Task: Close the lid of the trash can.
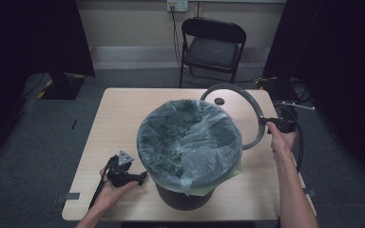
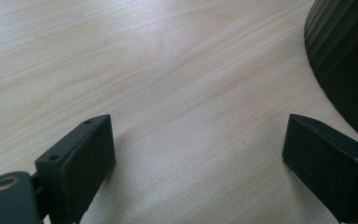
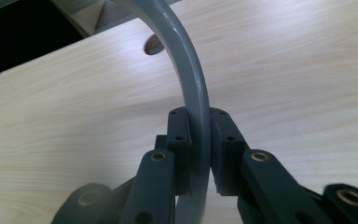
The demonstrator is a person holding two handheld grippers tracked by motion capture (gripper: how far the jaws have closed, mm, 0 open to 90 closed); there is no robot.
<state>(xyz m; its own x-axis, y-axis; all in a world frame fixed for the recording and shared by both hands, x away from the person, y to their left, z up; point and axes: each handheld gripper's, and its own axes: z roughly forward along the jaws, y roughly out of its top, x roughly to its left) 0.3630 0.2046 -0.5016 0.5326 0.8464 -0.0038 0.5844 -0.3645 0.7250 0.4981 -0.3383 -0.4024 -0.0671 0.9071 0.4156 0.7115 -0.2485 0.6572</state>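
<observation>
A dark round bin (image 1: 185, 194) lined with a pale plastic bag (image 1: 190, 137) stands in the middle of the wooden table (image 1: 119, 114). My right gripper (image 1: 267, 124) is shut on a grey ring (image 1: 252, 102), held tilted up over the bin's right rim. In the right gripper view the ring (image 3: 189, 79) runs up between the pads, my right gripper (image 3: 199, 130) pinching it above the tabletop. My left gripper (image 1: 140, 176) rests on the table at the bin's lower left, open. In the left gripper view my left gripper (image 2: 198, 149) has bare wood between its jaws, the bin's ribbed wall (image 2: 345, 60) to the right.
A black folding chair (image 1: 211, 47) stands behind the table. A round cable hole (image 1: 219, 101) sits near the table's far edge. Dark curtains flank both sides, and cables lie on the floor at the right.
</observation>
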